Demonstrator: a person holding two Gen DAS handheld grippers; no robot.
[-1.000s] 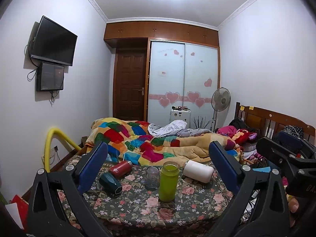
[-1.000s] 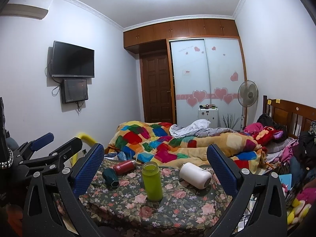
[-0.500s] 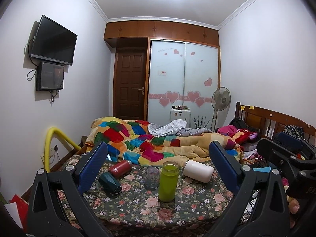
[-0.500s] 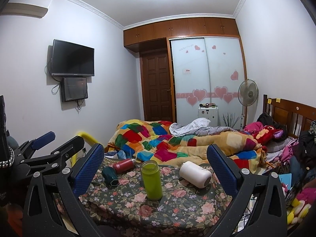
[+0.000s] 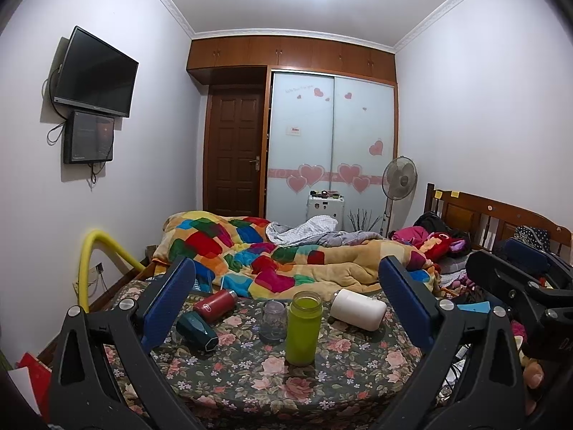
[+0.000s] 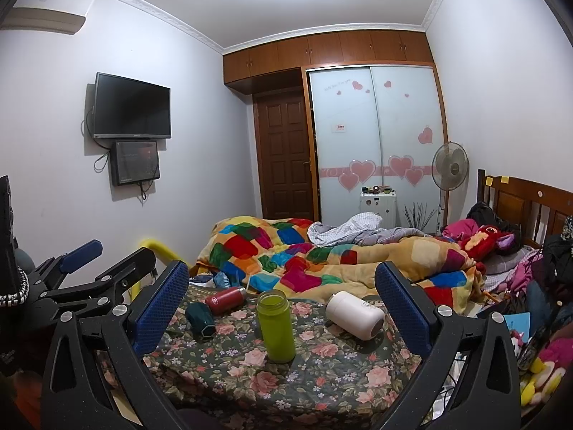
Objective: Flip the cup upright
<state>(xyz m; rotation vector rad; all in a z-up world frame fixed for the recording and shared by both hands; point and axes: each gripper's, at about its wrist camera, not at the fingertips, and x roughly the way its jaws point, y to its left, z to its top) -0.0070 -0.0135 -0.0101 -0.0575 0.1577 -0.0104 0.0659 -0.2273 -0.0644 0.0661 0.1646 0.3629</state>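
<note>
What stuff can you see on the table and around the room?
green bottle: 1, lime, upright, table middle
clear jar: 1, see-through, upright, left of green bottle
white cup: 1, white, on its side, right
red flask: 1, red, on its side, back left
teal cup: 1, dark teal, on its side, left
table: 1, dark floral cloth
quilt: 1, patchwork, on bed
TV: 1, black, left wall
fan: 1, grey, by wardrobe
left gripper: 1, black, blue pads, open
right gripper: 1, black, blue pads, open
</note>
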